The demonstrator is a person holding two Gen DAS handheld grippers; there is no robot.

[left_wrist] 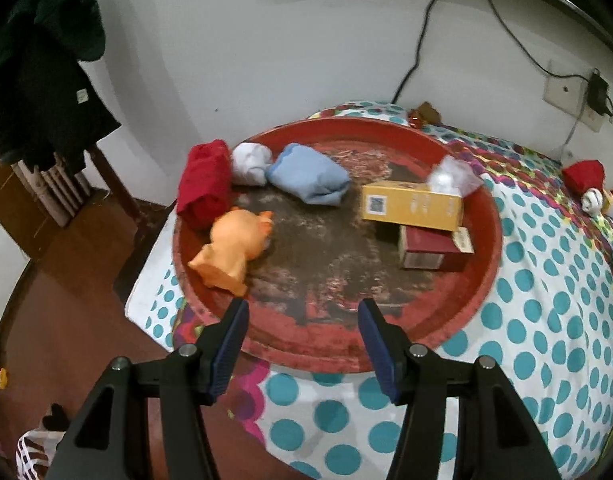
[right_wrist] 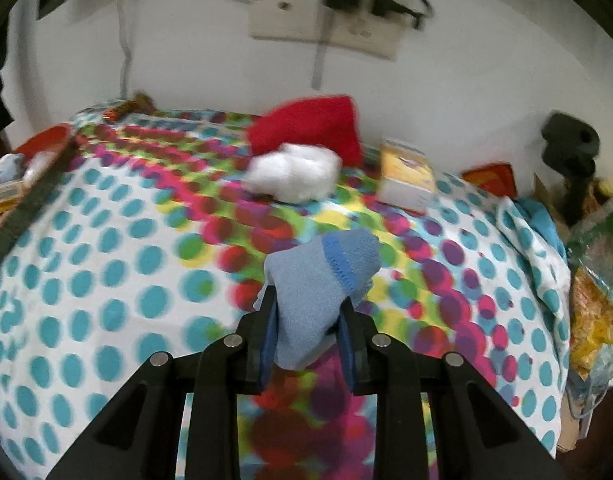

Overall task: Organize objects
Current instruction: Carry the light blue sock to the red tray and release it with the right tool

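- Socks and small things are what we are sorting: our right claw point(right_wrist: 306, 312) is clamped on a light blue sock point(right_wrist: 318, 280), held above the dotted bedspread point(right_wrist: 106, 280).
- Further back on the bedspread we see a red cloth point(right_wrist: 306, 124) with a white bundle point(right_wrist: 294, 176) touching its front, and a yellow box point(right_wrist: 406, 176) just beside them.
- Our left claw point(left_wrist: 302, 320) hangs partly open, gripping nothing, over the near rim of a round red tray point(left_wrist: 482, 280).
- In the tray lie a red sock roll point(left_wrist: 204, 184), a white roll point(left_wrist: 250, 162), a blue roll point(left_wrist: 306, 178), an orange toy point(left_wrist: 234, 246), a yellow carton point(left_wrist: 412, 206) and a dark red box point(left_wrist: 430, 248).
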